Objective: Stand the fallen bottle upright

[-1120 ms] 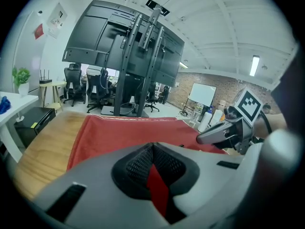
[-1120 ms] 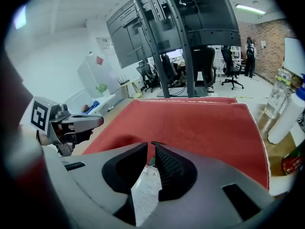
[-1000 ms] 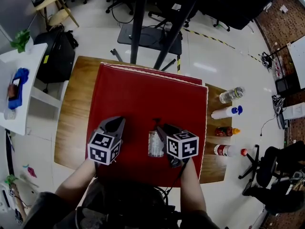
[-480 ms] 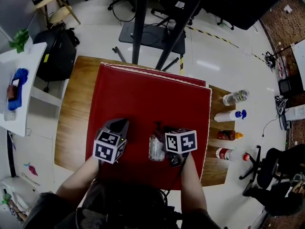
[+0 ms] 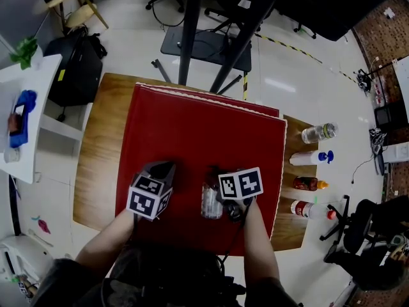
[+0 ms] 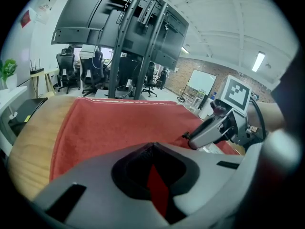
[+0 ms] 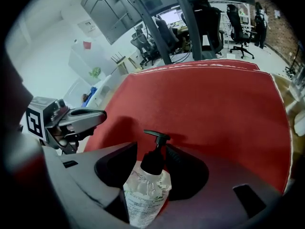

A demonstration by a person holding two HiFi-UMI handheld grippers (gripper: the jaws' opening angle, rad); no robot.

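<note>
Spanning the wooden surface [image 5: 99,158], a red cloth [image 5: 204,133] carries the fallen bottle [image 7: 145,190], which lies near its close edge with the pump pointing away. The right claw [image 7: 153,149], its jaws just widened, straddles the bottle without pressing. The left claw [image 6: 152,147] sits beside it, jaws together on nothing. I'd settle lower, pinch the body below the pump, then tip it up. The label [image 7: 143,206] print is too small to read.

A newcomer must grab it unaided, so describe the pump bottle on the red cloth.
Find the wooden table draped with a red cloth. Near the cloth's edge closest to the person is a clear pump bottle with a printed label. Unlike the four other bottles on the bare wood at the right, it alone sits on the cloth and has a black pump head.
</note>
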